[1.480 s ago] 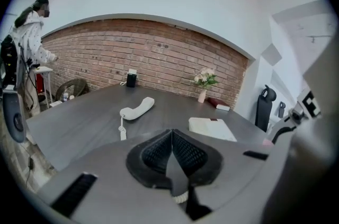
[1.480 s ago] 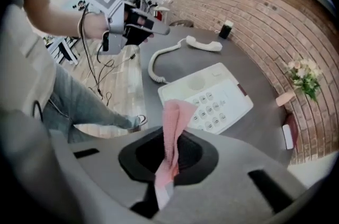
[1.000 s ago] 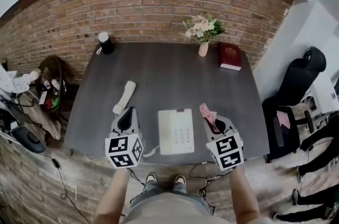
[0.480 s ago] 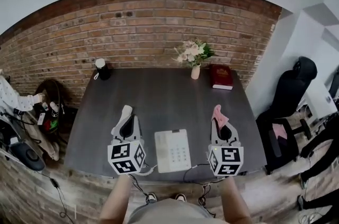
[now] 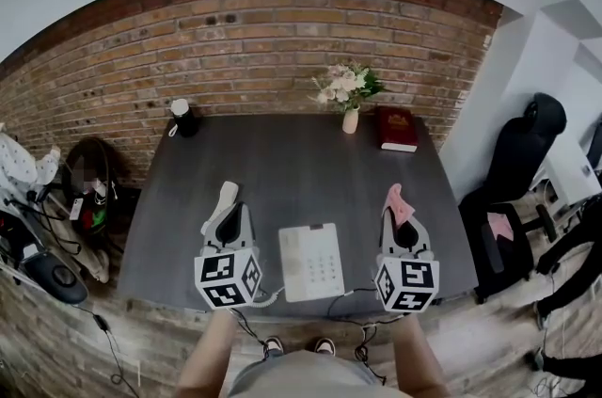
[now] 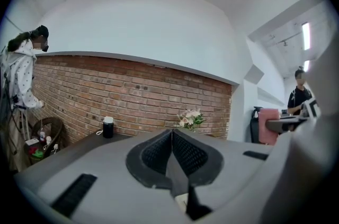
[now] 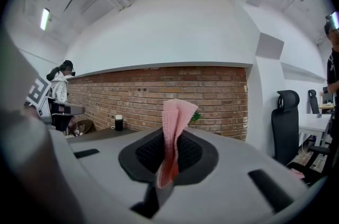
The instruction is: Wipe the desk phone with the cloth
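The white desk phone (image 5: 313,262) lies near the front edge of the dark desk (image 5: 301,161). Its handset (image 5: 223,199) lies off the base to the left, partly hidden behind my left gripper (image 5: 229,217). That left gripper (image 6: 171,139) is shut with nothing between its jaws. My right gripper (image 5: 401,222) hovers right of the phone, shut on a pink cloth (image 5: 399,203). In the right gripper view the pink cloth (image 7: 174,122) sticks up out of the right gripper (image 7: 169,151). Both grippers point towards the brick wall.
At the desk's back stand a black cup with a white lid (image 5: 181,117), a vase of flowers (image 5: 349,95) and a red book (image 5: 396,129). A black office chair (image 5: 527,151) is at the right, bags (image 5: 85,189) at the left. A person (image 6: 21,85) stands by the wall.
The head view has pulled back and shows more wall. My right gripper with the cloth has shifted a little right, away from the phone. The left gripper stays beside the handset.
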The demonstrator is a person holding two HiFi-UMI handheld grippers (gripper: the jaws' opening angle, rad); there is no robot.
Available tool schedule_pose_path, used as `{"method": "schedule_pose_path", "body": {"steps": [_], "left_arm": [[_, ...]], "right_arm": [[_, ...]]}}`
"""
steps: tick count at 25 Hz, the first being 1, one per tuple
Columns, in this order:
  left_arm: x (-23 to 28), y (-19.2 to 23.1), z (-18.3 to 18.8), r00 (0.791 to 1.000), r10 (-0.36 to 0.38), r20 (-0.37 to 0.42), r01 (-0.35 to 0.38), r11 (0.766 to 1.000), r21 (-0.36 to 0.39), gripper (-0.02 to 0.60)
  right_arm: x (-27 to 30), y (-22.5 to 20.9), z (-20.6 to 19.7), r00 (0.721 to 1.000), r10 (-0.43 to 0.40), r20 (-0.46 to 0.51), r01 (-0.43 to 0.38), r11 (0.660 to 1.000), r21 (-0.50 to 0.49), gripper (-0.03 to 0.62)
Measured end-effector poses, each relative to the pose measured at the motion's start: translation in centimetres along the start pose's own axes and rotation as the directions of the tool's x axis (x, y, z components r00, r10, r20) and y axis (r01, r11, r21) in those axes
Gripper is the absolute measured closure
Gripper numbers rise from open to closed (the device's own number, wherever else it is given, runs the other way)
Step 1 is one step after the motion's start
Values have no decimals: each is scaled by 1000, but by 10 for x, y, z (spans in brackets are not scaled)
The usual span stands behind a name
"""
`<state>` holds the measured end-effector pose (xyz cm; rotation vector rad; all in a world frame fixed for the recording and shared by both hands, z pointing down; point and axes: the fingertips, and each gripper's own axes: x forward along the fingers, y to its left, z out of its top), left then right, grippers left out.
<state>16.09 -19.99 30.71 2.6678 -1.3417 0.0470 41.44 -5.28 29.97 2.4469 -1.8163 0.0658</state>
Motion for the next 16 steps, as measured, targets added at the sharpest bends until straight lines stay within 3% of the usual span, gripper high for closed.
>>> {"method": "schedule_pose_path", "body": {"steps": [16], "left_arm": [[-7, 1, -12, 1000, -10, -21, 9, 1000, -18, 575]], "right_arm": [[-9, 4, -8, 1000, -4, -29, 5, 1000, 18, 576]]}}
